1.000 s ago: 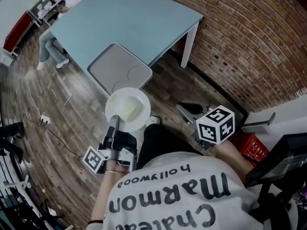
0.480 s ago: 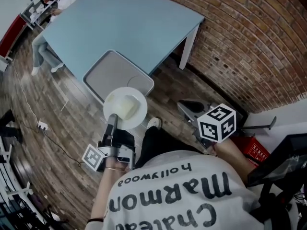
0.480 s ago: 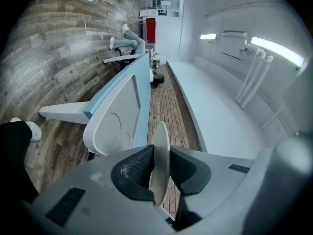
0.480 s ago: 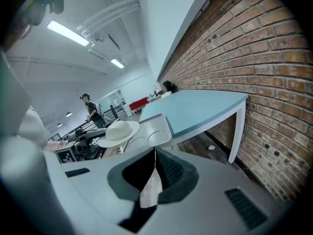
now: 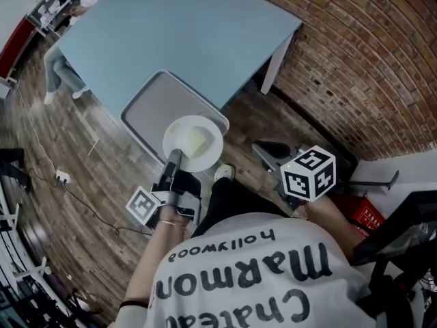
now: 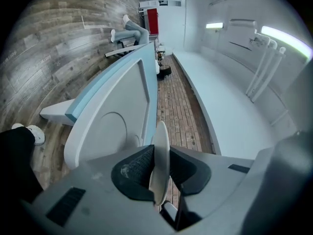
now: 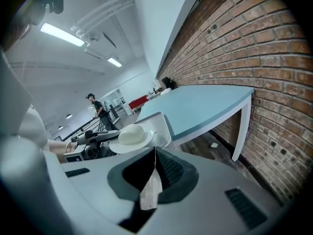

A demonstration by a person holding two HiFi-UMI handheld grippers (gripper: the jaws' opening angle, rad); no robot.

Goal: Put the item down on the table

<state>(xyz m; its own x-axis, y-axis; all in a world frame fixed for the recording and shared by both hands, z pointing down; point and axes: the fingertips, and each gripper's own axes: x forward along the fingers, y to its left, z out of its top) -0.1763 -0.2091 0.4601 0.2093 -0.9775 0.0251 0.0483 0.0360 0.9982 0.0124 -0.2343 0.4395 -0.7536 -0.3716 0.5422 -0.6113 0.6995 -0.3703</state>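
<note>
A white plate [image 5: 194,142] with a pale lump in its middle hangs level over the near corner of a grey tray [image 5: 153,108]. The tray lies at the edge of the light blue table [image 5: 177,33]. My left gripper [image 6: 159,166] is shut on the plate's near rim [image 6: 160,146], which stands edge-on between the pads. My right gripper [image 7: 154,173] is held apart to the right, its marker cube [image 5: 308,174] over the floor. It is shut on a thin white slip [image 7: 149,192]. From there the plate [image 7: 131,137] shows to the left.
A brick wall [image 5: 369,53] runs along the right, close to the white table leg [image 5: 275,63]. A person's legs [image 5: 58,70] show at the table's far left, and another person [image 7: 99,112] stands in the distance. A power strip [image 5: 61,178] and cable lie on the wooden floor.
My left gripper has carried the plate up and to the right, from over the floor to over the tray's near corner. The right gripper has stayed where it was.
</note>
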